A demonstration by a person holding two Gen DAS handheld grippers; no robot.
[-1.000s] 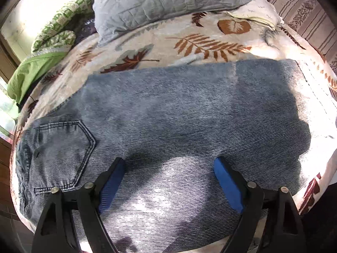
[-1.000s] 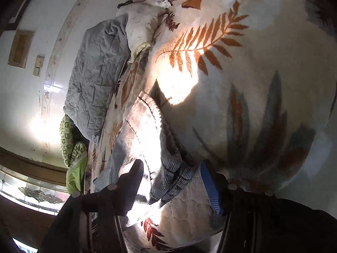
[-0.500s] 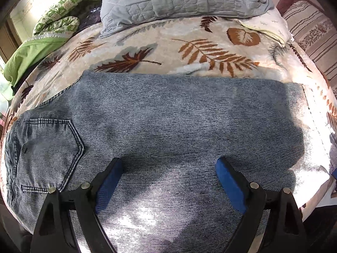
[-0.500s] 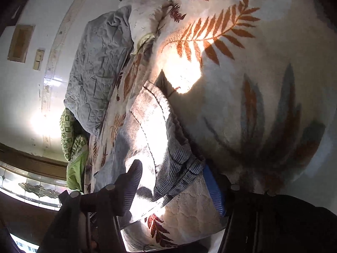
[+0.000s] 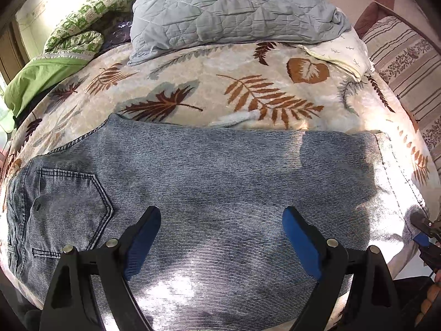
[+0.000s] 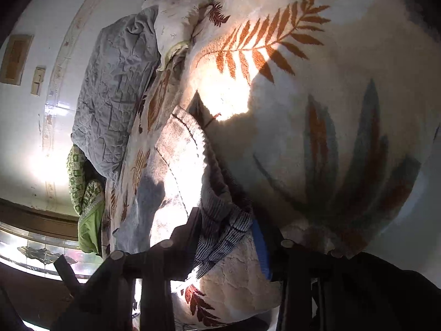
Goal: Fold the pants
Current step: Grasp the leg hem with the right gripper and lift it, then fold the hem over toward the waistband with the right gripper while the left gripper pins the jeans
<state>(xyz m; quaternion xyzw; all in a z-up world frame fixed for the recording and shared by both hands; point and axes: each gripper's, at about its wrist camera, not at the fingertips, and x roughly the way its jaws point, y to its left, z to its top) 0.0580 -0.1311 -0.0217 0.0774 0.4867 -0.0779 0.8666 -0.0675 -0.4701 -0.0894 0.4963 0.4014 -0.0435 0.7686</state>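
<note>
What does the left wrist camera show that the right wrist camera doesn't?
Left wrist only: the jeans' back pocket and the open left gripper above the denim. Right wrist only: the right gripper, its jaws just closing, pinching the jeans' hem, and a white wall. Both: jeans, leaf blanket, grey quilt.

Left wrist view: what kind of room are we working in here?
Most likely a bedroom: the jeans lie spread on a bed covered by a leaf-print blanket, with a grey quilted pillow and folded green bedding behind.
</note>
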